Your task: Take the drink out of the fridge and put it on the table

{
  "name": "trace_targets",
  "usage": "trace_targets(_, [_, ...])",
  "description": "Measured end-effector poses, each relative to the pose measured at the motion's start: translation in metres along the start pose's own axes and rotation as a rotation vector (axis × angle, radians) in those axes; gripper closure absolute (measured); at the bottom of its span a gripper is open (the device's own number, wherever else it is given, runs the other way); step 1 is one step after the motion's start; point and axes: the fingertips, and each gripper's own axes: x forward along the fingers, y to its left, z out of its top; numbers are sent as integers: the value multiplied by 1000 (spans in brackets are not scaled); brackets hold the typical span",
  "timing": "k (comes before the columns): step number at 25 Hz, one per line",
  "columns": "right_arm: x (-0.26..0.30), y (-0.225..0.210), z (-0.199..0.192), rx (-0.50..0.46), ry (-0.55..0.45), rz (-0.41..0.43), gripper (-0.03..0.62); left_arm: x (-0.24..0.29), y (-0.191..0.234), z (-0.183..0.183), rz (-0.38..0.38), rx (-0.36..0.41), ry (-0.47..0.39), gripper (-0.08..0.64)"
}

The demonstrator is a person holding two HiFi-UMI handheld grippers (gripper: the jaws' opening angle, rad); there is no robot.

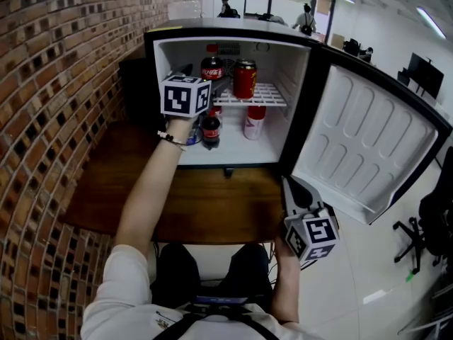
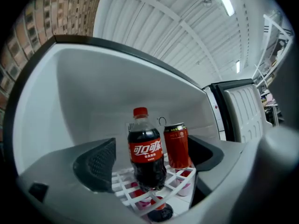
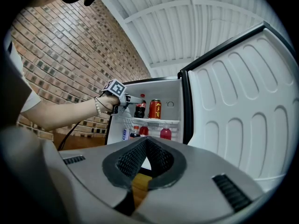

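Note:
A cola bottle (image 1: 211, 66) with a red cap and red label stands on the white wire shelf (image 1: 265, 94) in the upper part of the open fridge (image 1: 297, 55). Beside it on the right stands a red can (image 1: 245, 78). My left gripper (image 1: 216, 85) reaches into the fridge at the bottle's height. In the left gripper view the bottle (image 2: 146, 157) stands upright between the wide-open pads (image 2: 98, 164), with a gap on each side, and the can (image 2: 177, 146) is just behind it. My right gripper (image 1: 290, 188) hangs shut over the table's front right, with nothing held; its tips (image 3: 145, 141) meet.
Below the shelf stand a second cola bottle (image 1: 210, 129) and a pinkish-red bottle (image 1: 255, 122). The fridge door (image 1: 361, 147) swings wide to the right. A brown wooden table (image 1: 205, 204) lies before the fridge, and a brick wall (image 1: 49, 83) runs along the left. An office chair (image 1: 432, 218) stands at far right.

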Motion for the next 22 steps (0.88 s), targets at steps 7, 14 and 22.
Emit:
trace_targets(7, [1, -6, 0, 3, -5, -7, 575, 33, 18, -5, -1, -46, 67, 81])
trace_targets(14, [-1, -8, -1, 9, -3, -10, 575, 44, 17, -12, -46, -76, 88, 151])
trace_targets(22, [0, -7, -1, 13, -7, -5, 575, 45, 12, -8, -58, -43, 96, 241])
